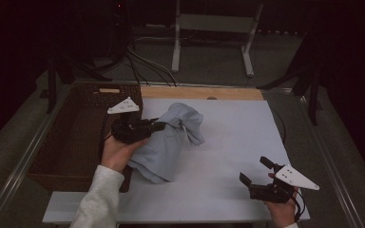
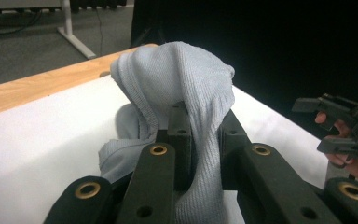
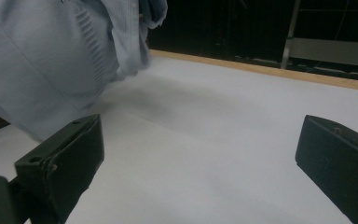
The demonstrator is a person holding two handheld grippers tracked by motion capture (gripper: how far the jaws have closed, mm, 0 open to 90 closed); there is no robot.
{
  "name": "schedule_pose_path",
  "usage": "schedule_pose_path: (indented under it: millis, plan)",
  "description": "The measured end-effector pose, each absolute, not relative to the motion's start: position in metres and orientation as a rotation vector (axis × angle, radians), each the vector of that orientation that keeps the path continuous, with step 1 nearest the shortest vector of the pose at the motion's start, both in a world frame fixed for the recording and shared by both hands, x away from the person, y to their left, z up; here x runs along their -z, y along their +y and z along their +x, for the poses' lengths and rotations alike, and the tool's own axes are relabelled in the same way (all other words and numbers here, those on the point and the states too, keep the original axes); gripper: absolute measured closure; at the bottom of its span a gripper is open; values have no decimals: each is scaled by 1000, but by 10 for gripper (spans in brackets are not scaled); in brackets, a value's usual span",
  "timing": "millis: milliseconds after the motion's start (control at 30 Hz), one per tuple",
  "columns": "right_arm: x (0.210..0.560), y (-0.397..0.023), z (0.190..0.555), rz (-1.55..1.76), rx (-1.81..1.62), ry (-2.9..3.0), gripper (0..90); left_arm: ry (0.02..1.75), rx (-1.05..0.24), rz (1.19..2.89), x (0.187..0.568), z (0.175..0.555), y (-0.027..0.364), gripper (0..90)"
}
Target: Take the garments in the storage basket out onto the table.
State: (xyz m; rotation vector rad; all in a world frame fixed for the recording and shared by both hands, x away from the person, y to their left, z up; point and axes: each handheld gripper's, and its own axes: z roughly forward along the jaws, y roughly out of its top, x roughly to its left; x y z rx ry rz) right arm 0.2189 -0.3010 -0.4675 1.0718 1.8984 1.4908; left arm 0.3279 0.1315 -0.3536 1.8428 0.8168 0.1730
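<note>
One brown wicker basket [image 1: 71, 137], interior dark; left gripper [image 1: 159, 126] clamped on grey garment [image 1: 164, 147], right gripper [image 1: 256, 172] wide apart.

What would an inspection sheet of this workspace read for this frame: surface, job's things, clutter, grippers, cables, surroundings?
Surface: white table with a wooden strip along the far edge.
Job's things: light blue garment, bunched, partly lifted off the table; dark wicker basket at the table's left.
Clutter: nothing seen.
Grippers: left gripper shut on a fold of the garment; right gripper open, low over bare table, holding nothing.
Cables: black cables run across the floor beyond the table; one trails from the right gripper.
Surroundings: dim room, grey floor, white stand frame behind the table.
</note>
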Motion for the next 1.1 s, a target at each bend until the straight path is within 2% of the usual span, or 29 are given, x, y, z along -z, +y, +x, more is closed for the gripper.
schedule_pose_path:
  millis: [433, 1100]
  plan:
    - [468, -300, 219, 1067, -1490, 1905, 15, 836, -184, 1848, 356, 325, 136, 804]
    - [468, -300, 219, 1069, -1488, 1908, 15, 856, -168, 1848, 381, 318, 112, 796]
